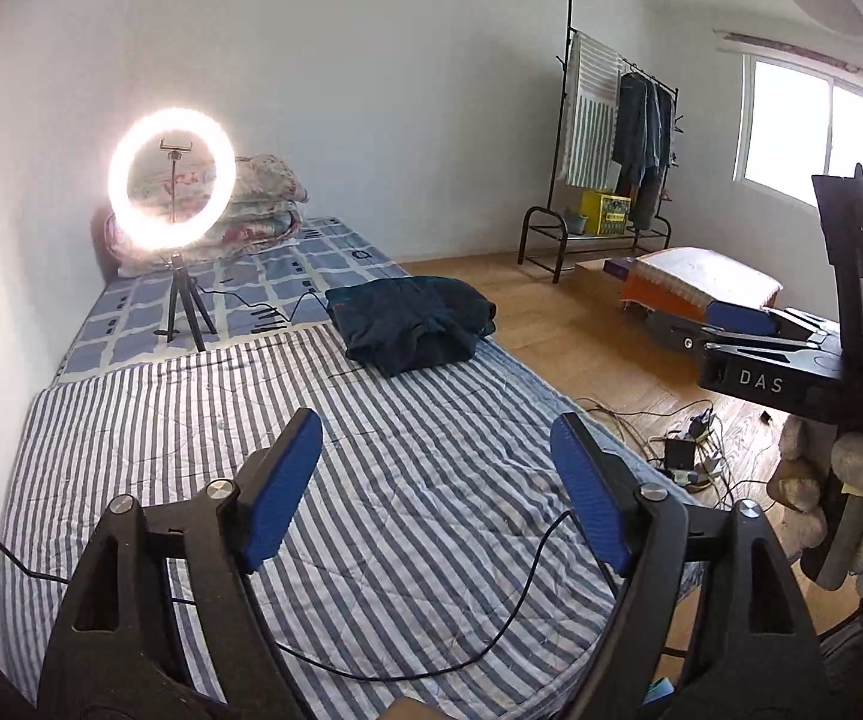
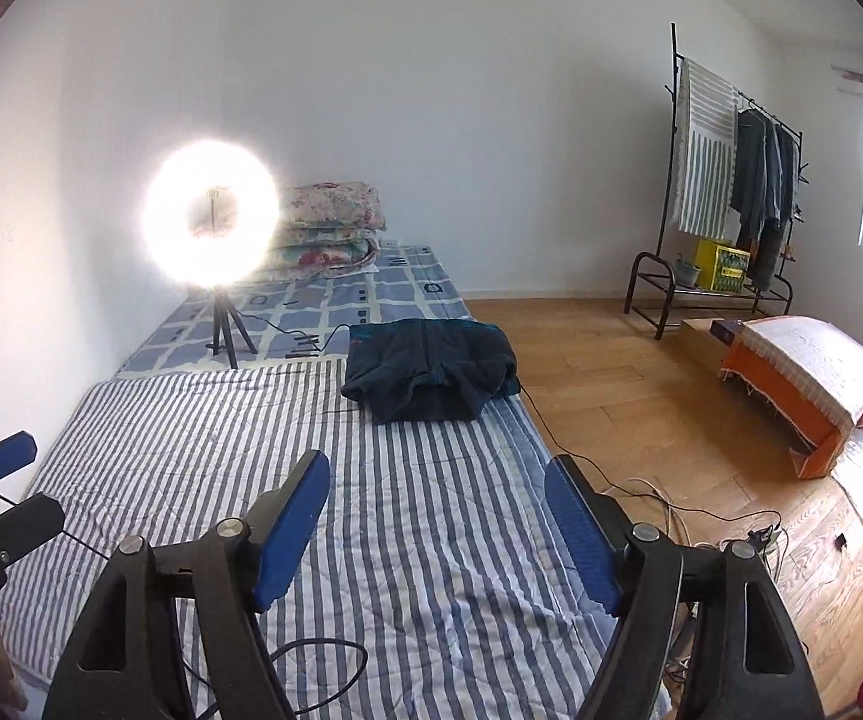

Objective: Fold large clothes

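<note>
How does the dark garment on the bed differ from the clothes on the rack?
The dark garment lies folded on the striped sheet; the rack clothes hang unfolded. The garment sits alone; the rack clothes hang several together beside a striped cloth. Both are dark.

The striped bed lies bare and open from the near edge up to the folded garment, which sits near the right edge with free cover to its left. Beyond that gap the ring light on its tripod stands against the wall, its cable trailing across the mattress toward the garment. A black cord loops over the near cover, and more cables clutter the floor beside the bed.
</note>
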### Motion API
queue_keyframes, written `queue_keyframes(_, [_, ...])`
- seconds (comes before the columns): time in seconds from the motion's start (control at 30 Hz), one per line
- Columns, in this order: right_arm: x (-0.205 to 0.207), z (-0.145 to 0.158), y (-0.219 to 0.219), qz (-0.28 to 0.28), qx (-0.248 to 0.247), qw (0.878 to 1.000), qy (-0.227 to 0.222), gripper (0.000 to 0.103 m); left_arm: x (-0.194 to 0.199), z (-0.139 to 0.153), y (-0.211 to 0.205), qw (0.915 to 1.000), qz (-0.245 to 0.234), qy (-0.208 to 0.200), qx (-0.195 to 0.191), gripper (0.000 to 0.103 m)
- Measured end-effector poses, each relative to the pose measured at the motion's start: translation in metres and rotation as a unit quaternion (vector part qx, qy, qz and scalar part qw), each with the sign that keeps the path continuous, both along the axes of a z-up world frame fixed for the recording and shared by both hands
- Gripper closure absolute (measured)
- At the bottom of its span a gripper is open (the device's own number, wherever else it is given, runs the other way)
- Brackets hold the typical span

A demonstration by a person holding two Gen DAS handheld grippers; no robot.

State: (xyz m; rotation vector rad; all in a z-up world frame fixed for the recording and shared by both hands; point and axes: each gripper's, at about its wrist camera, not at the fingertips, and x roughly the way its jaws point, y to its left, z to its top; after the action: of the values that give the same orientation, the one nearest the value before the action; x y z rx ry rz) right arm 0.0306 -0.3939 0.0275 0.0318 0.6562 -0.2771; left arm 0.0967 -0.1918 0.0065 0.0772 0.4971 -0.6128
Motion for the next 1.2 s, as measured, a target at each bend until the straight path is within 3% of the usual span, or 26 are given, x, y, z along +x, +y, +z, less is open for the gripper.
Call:
queue_keyframes(0.17, [-0.009,-0.006,0.01,-0.003,-0.012,1.0,-0.004,0.018,-0.004,-0.009,0.004,1.0,-0.004,0.005,-0.001,0.018])
queue_keyframes(0.3, [-0.014,-0.007,0.014,-0.005,-0.013,1.0,-0.016,0.012,-0.011,-0.016,0.006,0.9999,0.001,-0.007,0.013,0.005])
queue_keyframes(0.5, [-0.017,-0.006,0.028,0.005,-0.04,0.999,-0.029,0.0,-0.014,-0.02,0.005,0.9996,0.007,-0.002,0.027,0.0])
queue_keyframes(0.7, [-0.016,-0.004,0.033,0.008,-0.033,0.999,-0.04,0.0,-0.016,-0.019,0.006,0.9981,0.049,-0.007,0.037,0.0])
queue_keyframes(1.2, [-0.015,-0.008,0.047,0.011,-0.037,0.998,-0.043,0.0,-0.019,-0.016,0.014,0.9973,0.057,-0.023,0.041,0.0])
